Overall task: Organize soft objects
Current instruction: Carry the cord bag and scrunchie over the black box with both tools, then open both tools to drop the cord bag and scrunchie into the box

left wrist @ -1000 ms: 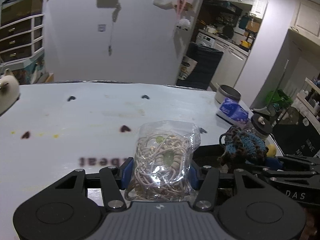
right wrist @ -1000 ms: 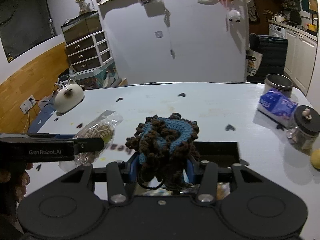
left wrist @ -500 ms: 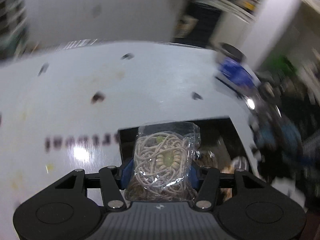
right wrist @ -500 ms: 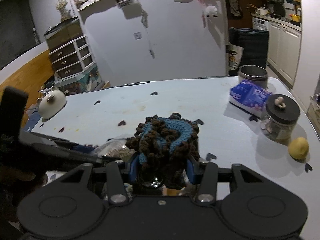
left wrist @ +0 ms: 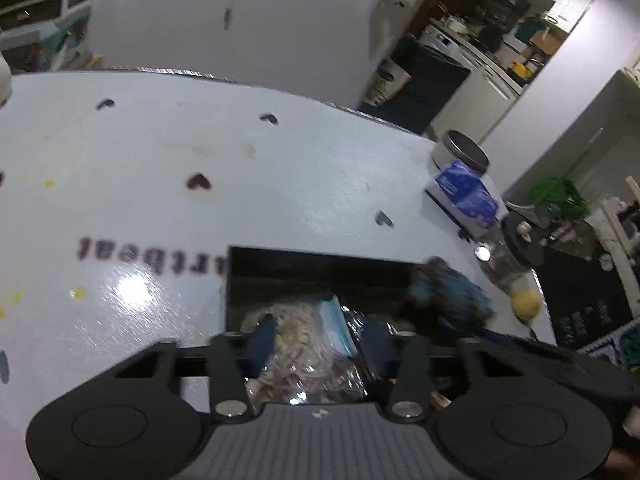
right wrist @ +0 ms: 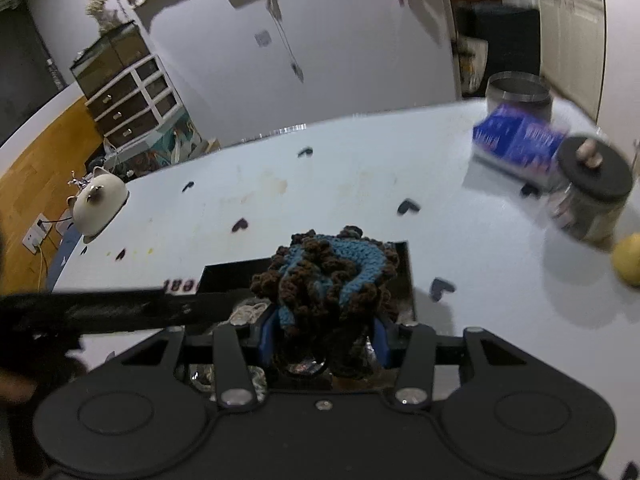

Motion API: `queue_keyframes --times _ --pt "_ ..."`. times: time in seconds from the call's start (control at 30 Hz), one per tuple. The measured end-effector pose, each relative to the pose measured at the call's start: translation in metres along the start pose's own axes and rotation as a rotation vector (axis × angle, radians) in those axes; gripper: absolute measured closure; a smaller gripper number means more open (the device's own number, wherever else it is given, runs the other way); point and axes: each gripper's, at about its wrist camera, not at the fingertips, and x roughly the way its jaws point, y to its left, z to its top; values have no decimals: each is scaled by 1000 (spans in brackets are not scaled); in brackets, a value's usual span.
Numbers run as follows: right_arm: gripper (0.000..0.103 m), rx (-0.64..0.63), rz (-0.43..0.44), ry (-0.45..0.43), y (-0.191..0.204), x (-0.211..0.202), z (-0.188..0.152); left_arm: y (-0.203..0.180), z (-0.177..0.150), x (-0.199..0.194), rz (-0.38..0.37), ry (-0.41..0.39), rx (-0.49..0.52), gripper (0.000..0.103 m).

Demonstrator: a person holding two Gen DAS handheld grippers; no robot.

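We've got both hands over the same dark box and that's where the trouble could start. In the left wrist view, the left claw [left wrist: 316, 340] sits low center with its jaws closing. The clear bag of cord [left wrist: 304, 344] is between the blue pads, but the shot is too blurry to say if they really bite on it. If they slip on that slick plastic, the bag could slide out and land crooked, or catch the box [left wrist: 320, 272] rim instead of dropping inside. There's already crinkly stuff in the box under it, so it may sit high and tip over the edge.

In the right wrist view, the right claw [right wrist: 322, 336] is low center and pinching the brown and blue crochet piece [right wrist: 328, 280], which bulges well above the pads. The left tool crosses that frame as a black bar at lower left, just beside the crochet piece, so we'd say the two tools could bump, or yarn loops could snag on a pad at release.

Further out on the white surface [right wrist: 360, 184], at the right edge, the glass jar [right wrist: 588, 196], the blue packet [right wrist: 516, 144] and the lemon [right wrist: 628, 260] stand near the box. A wide swing out that way could knock them.
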Motion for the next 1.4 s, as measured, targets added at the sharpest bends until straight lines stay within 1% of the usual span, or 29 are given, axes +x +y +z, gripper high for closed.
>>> queue_keyframes --times 0.03,0.07,0.1,0.17,0.2,0.3,0.33,0.37,0.43,0.47,0.53,0.63,0.8,0.83,0.87,0.97,1.03,1.1,1.17,1.2,1.27,1.3,1.37,1.4 --pt "56 10 -7 16 1 7 1 1 -1 2 -12 13 -6 81" --pt "55 19 -18 30 1 13 2 2 -2 3 -19 25 -10 91" --pt "54 31 -29 44 1 18 3 3 -4 5 -27 33 -12 93" --pt "43 58 -42 56 0 24 5 3 -6 6 -40 49 4 94" --pt "40 66 -44 57 -1 24 6 2 -7 9 -40 59 16 94" --pt "39 62 -31 32 -1 16 8 0 -10 24 -32 92 54 95" --pt "43 57 -28 21 -1 13 10 -1 -12 29 -25 102 70 95" --pt "52 52 -27 13 -2 11 11 -3 -14 33 -18 108 90 95" --pt "63 43 -24 11 -2 11 15 -7 -16 39 3 101 150 95" --pt "68 41 -25 21 -3 13 16 -9 -17 41 19 94 186 95" --pt "74 41 -24 38 -5 18 17 -12 -18 46 40 82 242 95" --pt "76 33 -22 63 -5 29 16 -10 -20 53 55 74 275 97" --pt "76 -5 -34 97 -2 46 15 -3 -16 44 34 68 188 97" --pt "76 -11 -36 101 -2 48 14 -2 -15 40 29 64 171 94" --pt "76 -13 -36 103 -3 48 14 -2 -15 36 25 59 157 88" --pt "76 -10 -21 97 -5 42 15 -4 -13 21 28 27 144 78" --pt "76 -9 -15 85 -5 34 15 -5 -12 10 25 6 141 74" --pt "75 -13 -9 66 -3 25 14 -6 -11 -1 24 -16 141 68" --pt "73 -29 0 42 1 13 13 -7 -11 -10 28 -38 147 59" --pt "72 -39 2 30 3 7 12 -8 -12 -15 30 -49 151 57" --pt "70 -63 1 3 8 -5 9 -8 -15 -26 30 -69 152 48" --pt "69 -71 0 -10 11 -11 7 -7 -17 -31 29 -79 151 46" --pt "64 -80 -6 -35 16 -22 4 -6 -22 -43 32 -100 151 36" --pt "64 -83 -6 -48 18 -28 2 -6 -25 -49 35 -110 149 34"
